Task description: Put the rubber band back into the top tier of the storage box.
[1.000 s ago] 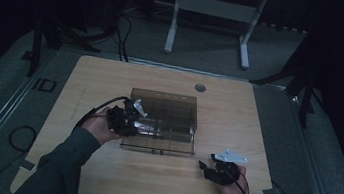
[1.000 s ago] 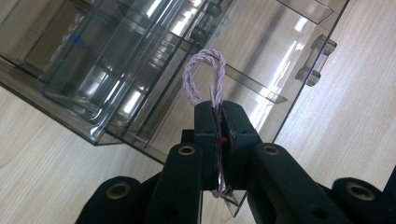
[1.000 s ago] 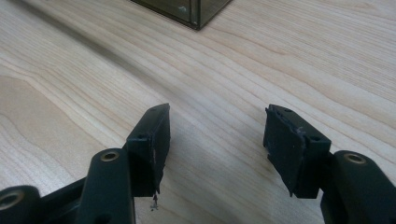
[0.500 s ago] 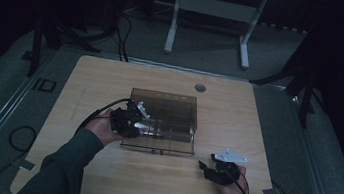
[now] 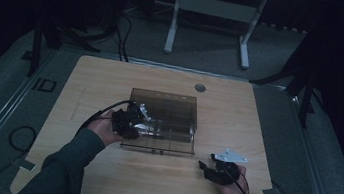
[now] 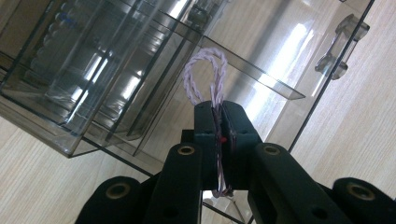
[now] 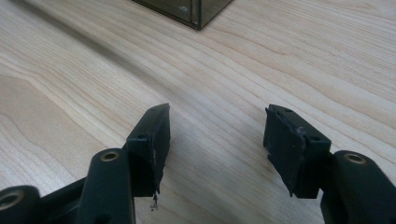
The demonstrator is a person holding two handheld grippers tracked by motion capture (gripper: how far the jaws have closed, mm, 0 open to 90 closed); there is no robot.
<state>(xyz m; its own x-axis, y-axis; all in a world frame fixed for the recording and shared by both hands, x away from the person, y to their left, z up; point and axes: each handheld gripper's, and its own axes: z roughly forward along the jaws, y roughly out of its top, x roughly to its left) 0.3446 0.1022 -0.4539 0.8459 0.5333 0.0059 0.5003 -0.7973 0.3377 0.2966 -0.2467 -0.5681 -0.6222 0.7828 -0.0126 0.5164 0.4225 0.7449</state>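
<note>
Pale purple twisted cord sat pinched in the left tongs, its loop poking over the clear smoky plastic compartment box at centre frame; right tongs gaped empty above the wooden desk, lower right

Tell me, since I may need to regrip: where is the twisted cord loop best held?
Probably on the two strands together, just below the twisted cord loop, coming from its open side away from the clear box. The left hand-held gripper already pinches it there, leaving the loop free.
</note>
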